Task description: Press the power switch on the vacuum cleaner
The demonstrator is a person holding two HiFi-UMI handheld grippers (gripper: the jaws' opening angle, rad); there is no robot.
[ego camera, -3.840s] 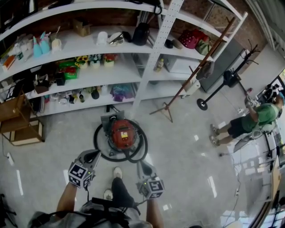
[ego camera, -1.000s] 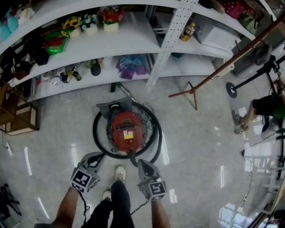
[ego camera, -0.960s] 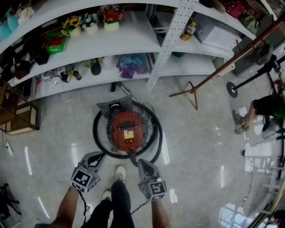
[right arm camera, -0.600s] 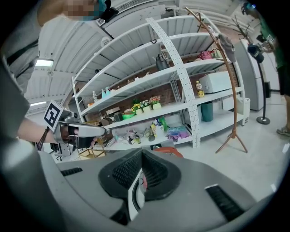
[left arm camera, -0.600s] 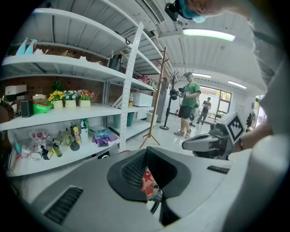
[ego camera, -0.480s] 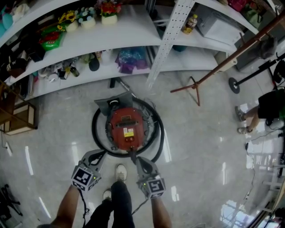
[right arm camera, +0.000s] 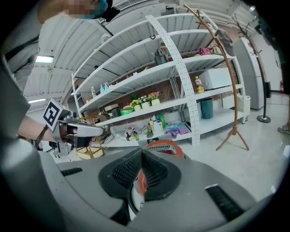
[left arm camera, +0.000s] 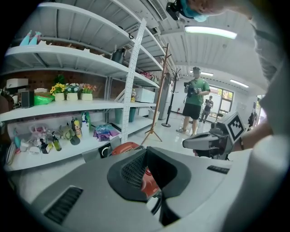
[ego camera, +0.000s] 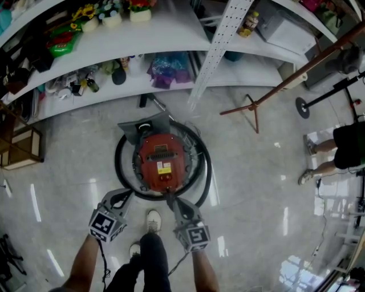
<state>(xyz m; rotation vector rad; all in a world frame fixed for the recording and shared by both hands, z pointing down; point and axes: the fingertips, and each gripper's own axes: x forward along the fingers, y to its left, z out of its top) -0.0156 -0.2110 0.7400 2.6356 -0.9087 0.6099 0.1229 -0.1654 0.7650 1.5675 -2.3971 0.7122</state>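
Closed and empty, the grey right gripper (ego camera: pixel 173 203) and left gripper (ego camera: pixel 119 199) hover beside the round red vacuum cleaner (ego camera: pixel 162 161); a jab may miss its hard-to-spot switch and strike the black hose (ego camera: pixel 117 166).

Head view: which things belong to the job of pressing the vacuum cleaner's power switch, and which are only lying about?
For the job:
- red vacuum cleaner on the floor
- left gripper and right gripper, both shut and empty, near it

Lying about:
- flowerpots and bottles on the shelves
- wooden coat stand
- wooden crate
- bystander
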